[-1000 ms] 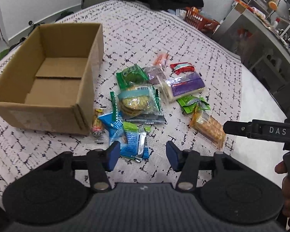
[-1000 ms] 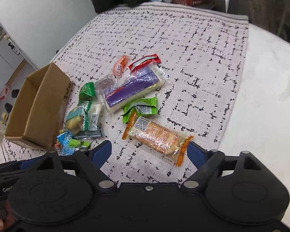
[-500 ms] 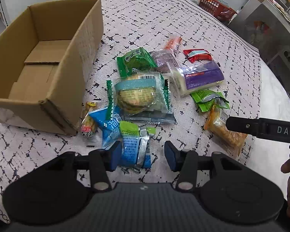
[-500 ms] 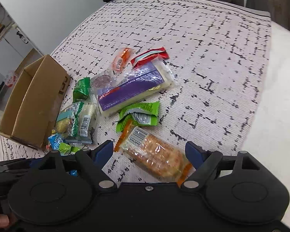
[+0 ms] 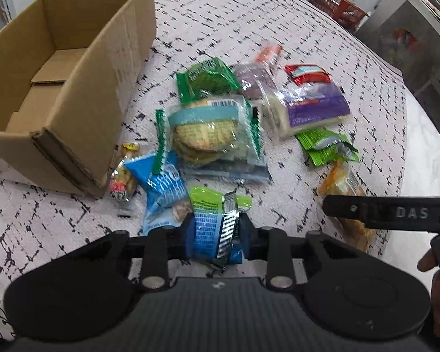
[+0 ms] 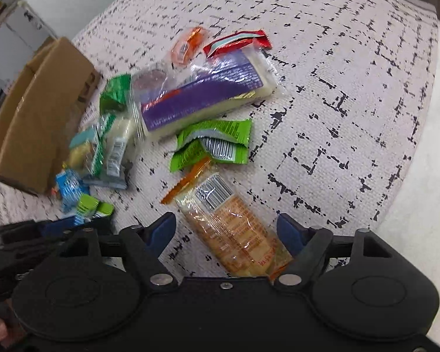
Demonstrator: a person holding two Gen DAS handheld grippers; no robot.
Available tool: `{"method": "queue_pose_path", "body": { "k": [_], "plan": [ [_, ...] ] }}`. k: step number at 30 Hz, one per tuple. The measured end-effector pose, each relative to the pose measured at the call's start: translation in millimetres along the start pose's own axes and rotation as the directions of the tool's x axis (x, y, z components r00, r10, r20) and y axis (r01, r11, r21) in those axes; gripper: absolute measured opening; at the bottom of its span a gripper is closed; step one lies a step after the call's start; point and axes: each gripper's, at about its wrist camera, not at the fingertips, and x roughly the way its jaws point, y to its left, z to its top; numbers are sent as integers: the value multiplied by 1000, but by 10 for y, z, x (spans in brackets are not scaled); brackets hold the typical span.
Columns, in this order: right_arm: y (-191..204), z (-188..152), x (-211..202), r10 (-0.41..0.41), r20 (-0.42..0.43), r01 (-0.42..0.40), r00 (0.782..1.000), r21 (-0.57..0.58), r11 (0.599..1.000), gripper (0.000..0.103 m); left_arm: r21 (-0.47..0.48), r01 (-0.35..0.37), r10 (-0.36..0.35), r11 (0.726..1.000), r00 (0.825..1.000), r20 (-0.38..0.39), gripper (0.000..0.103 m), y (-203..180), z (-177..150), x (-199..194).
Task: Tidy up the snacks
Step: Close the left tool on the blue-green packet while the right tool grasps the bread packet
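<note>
A pile of snack packets lies on the patterned cloth beside an open cardboard box [image 5: 58, 88]. My left gripper [image 5: 217, 231] is shut on a blue and green packet [image 5: 211, 223] at the near edge of the pile. My right gripper [image 6: 228, 231] is open, its fingers on either side of an orange cracker packet [image 6: 234, 234] that lies on the cloth. The box also shows at the left of the right wrist view [image 6: 38, 123]. The right gripper's finger [image 5: 381, 212] crosses the left wrist view over the cracker packet.
Other packets: a round cracker pack [image 5: 208, 132], a purple and white pack [image 5: 314, 108], green wrappers [image 5: 325, 146], a red wrapper [image 5: 306, 73], a blue pack [image 5: 164, 187]. A bare white surface [image 6: 419, 190] lies right of the cloth. An orange basket [image 5: 334, 3] stands far behind.
Both grippers moved forward and down to the pile. The left gripper closed on the blue and green packet. The right gripper's open fingers now straddle the cracker packet.
</note>
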Motion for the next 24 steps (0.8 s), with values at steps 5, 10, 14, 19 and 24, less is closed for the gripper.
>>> {"method": "queue_pose_path", "body": {
  "k": [5, 10, 14, 19, 24],
  "plan": [
    [92, -5, -8, -46, -2, 46, 999, -55, 997, 47, 34, 5, -6, 999, 1000, 26, 28, -47, -32, -102],
    [180, -23, -158, -43, 49, 46, 998, -74, 996, 44, 48, 19, -23, 999, 998, 66, 28, -48, -41, -271],
    [287, -10, -300, -29, 64, 34, 998, -74, 997, 42, 53, 32, -37, 998, 993, 108, 28, -13, -9, -428],
    [456, 6, -487, -29, 108, 37, 994, -74, 997, 41, 92, 53, -68, 994, 985, 161, 28, 26, 35, -606],
    [592, 16, -619, -31, 146, 41, 989, -66, 997, 40, 77, 69, -84, 995, 974, 210, 28, 136, 69, -747]
  ]
}}
